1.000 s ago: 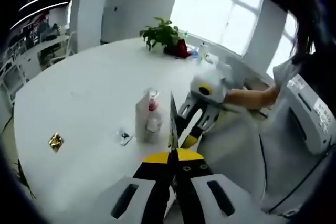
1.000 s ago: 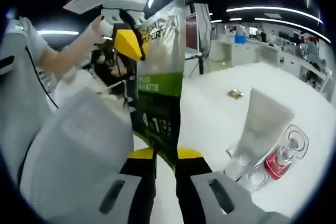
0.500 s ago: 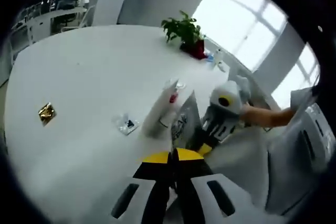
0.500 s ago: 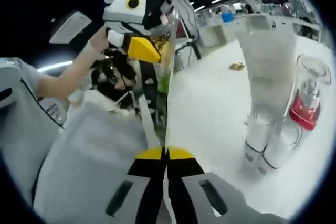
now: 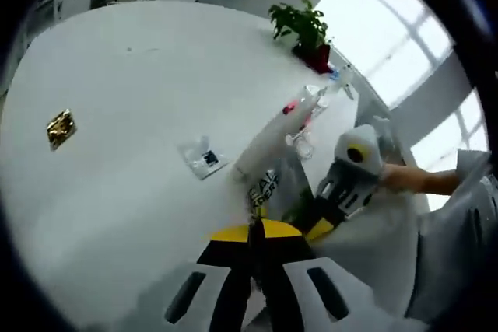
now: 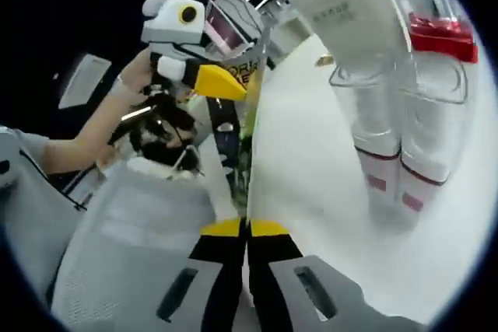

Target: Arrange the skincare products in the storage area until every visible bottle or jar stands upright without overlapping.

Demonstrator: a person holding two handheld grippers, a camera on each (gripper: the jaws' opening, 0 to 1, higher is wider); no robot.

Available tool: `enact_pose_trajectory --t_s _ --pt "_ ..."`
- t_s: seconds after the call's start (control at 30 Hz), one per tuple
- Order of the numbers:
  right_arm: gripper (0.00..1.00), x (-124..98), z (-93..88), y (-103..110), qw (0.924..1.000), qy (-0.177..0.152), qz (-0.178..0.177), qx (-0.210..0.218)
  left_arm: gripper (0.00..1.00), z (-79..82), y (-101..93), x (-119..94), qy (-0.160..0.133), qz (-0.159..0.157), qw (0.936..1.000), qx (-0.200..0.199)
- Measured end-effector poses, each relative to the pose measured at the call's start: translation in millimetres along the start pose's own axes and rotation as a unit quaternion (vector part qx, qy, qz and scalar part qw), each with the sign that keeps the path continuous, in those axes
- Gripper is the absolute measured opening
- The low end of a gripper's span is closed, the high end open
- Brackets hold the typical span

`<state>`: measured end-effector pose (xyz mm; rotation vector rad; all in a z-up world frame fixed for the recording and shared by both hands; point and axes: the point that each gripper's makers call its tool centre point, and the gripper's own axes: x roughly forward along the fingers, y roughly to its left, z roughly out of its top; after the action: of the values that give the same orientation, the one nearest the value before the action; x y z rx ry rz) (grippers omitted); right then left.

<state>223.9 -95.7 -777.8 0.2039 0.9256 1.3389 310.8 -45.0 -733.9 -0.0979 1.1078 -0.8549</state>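
Your left gripper (image 5: 254, 232) clamped on sachet (image 5: 268, 192) | right gripper (image 6: 245, 227) clamped on same sachet's other end | sachet just beside tube (image 6: 354, 5), above table (image 5: 117, 176) | red-capped bottle (image 6: 443, 33) touching tube

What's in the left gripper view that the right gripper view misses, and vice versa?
Left gripper view alone: the potted plant, a gold wrapper and a small clear packet on the white table.

Right gripper view alone: a ceiling light and the tubes' red-banded caps close up.

Both: the green-and-black sachet pinched between both grippers' shut jaws, plus the white tube beside a red-capped bottle.
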Motion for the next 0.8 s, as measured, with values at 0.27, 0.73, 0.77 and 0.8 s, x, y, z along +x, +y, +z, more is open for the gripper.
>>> enact_pose_trajectory --t_s 0.27,0.73,0.77,0.8 --pt "0.02 6 -16.6 -14 0.9968 0.043 -0.034 -0.059 0.00 -7.8 2.9 20 0.032 0.016 0.9990 0.026" --pt "0.10 -1 -29.8 -33 0.9825 0.091 -0.080 -0.142 0.00 -13.9 22.4 38 0.091 0.031 0.9933 0.063" --pt "0.09 -3 -29.5 -34 0.9817 0.092 -0.082 -0.145 0.00 -15.2 23.3 37 0.094 0.035 0.9929 0.064" --pt "0.09 -6 -28.6 -35 0.9801 0.093 -0.088 -0.152 0.00 -16.5 26.0 38 0.099 0.038 0.9922 0.065"
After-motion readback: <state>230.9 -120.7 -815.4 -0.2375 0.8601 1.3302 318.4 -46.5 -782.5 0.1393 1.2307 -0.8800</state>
